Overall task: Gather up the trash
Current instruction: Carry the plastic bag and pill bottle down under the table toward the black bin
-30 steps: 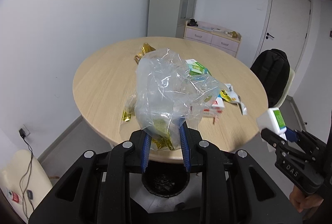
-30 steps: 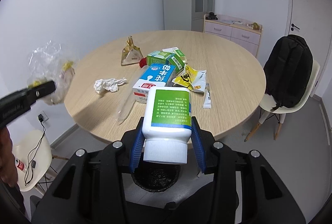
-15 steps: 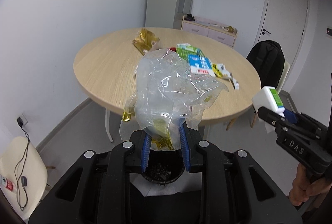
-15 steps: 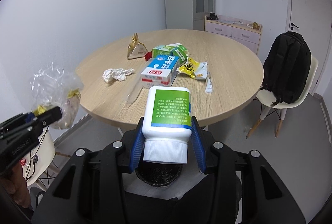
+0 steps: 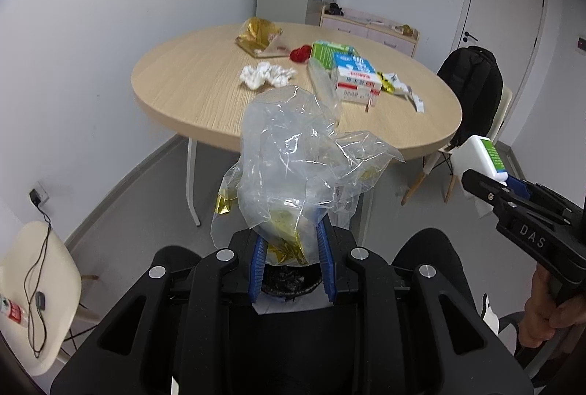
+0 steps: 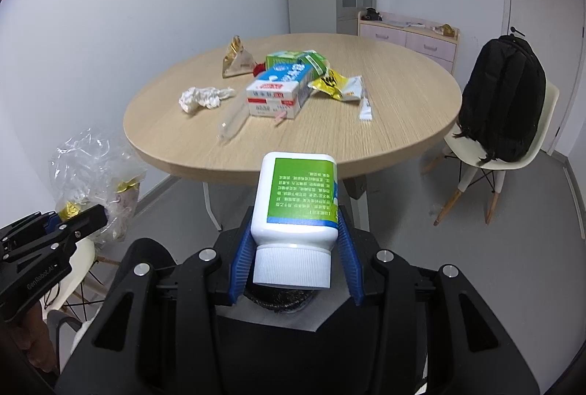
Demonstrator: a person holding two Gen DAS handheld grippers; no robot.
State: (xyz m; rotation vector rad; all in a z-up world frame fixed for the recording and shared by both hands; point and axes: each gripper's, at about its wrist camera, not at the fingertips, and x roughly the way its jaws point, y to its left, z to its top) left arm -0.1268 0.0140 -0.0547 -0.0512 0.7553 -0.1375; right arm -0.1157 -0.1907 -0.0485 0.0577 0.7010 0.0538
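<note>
Crinkled clear plastic bag is clenched in the left gripper above the black bin; the right gripper grasps a white bottle. Plastic may cling to fingers or drift wide on release.

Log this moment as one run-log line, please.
left gripper: shut on clear plastic bag | right gripper: shut on white bottle | both above black bin | table: litter remains
</note>
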